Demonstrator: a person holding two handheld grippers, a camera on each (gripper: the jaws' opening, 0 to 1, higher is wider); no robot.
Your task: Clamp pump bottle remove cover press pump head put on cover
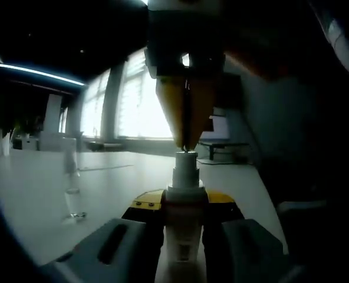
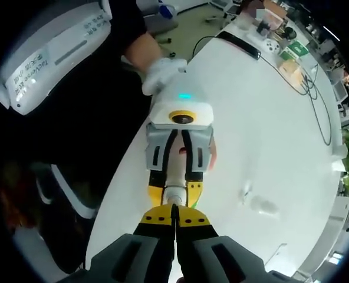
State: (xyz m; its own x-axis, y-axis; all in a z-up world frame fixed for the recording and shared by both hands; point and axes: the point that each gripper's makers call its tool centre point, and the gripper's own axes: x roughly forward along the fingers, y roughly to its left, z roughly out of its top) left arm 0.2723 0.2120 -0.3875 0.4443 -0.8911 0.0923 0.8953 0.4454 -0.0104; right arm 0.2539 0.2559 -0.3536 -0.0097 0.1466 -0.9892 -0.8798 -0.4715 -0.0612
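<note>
**Inspector:** Where is the pump bottle (image 1: 183,227)?

**Assistant:** Upright, at the near edge of the white bench (image 1: 39,194), held round its body by the left gripper (image 1: 183,236). The jaws are clamped on it from both sides. In the right gripper view the same bottle (image 2: 175,171) sits between the left gripper's (image 2: 180,154) grey jaws, with the bench (image 2: 269,130) behind.

**Inspector:** And the right gripper (image 2: 174,227)?

**Assistant:** Its yellow-tipped jaws are together, with no gap showing. In the left gripper view the right gripper (image 1: 186,121) comes down from above, its tips meeting at the pump head (image 1: 185,158). I cannot tell whether they touch it or sit just above.

**Inspector:** The cover?

**Assistant:** A clear cover (image 1: 74,197) stands on the bench to the left, well apart from the bottle. It shows faintly in the right gripper view (image 2: 263,205). I judge removal done and the pressing step in hand.

**Inspector:** Handling?

**Assistant:** The bottle looks small, light and rigid plastic, probably smooth, so it could slip or tip under a downward push. The body hold is right; press squarely on the head. The cover looks thin and light; take it by its sides, gently.

**Inspector:** Surroundings?

**Assistant:** Bright windows (image 1: 136,97) on the far side, cables (image 2: 316,100) across the far bench, and a person's gloved hand (image 2: 163,73) behind the left gripper.
</note>
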